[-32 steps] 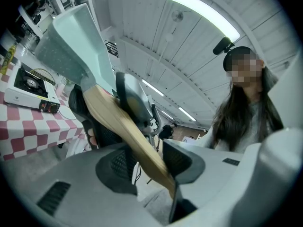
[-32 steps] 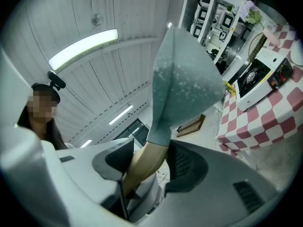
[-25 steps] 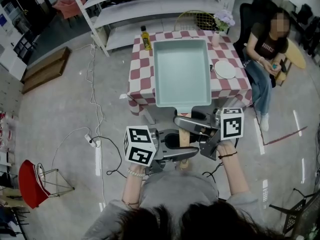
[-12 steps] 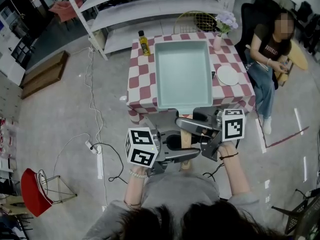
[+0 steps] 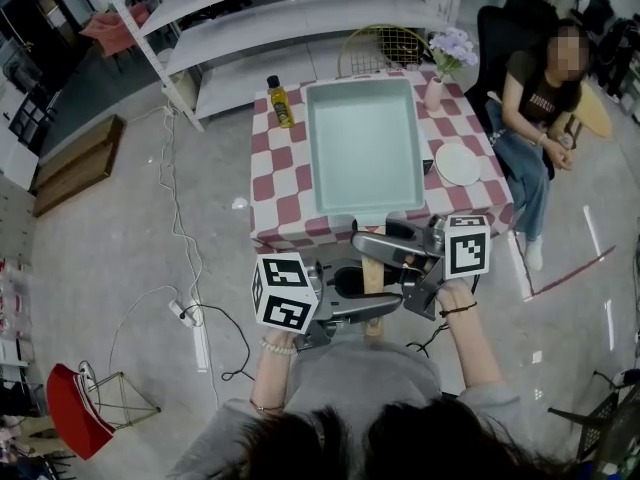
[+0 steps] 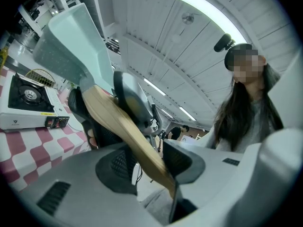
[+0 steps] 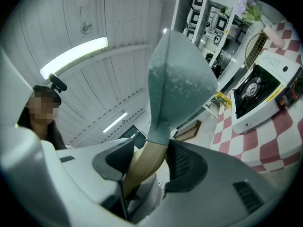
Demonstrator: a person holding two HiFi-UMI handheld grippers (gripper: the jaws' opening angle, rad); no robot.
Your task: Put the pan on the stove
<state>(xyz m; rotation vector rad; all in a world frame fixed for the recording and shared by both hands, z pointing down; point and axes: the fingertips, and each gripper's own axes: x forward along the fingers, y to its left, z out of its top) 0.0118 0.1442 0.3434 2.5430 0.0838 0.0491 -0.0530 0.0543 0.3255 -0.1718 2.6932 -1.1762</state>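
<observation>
We clamp both the left gripper and the right gripper on the handle only, so the pan, far ahead of the jaws, may sag and strike the stove.

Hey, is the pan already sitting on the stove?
No, in the left gripper view the pan is up in the air, apart from the stove standing on the checked table.

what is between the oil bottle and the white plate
In the head view, the teal pan, held over the checked table, hiding what lies beneath.
</observation>
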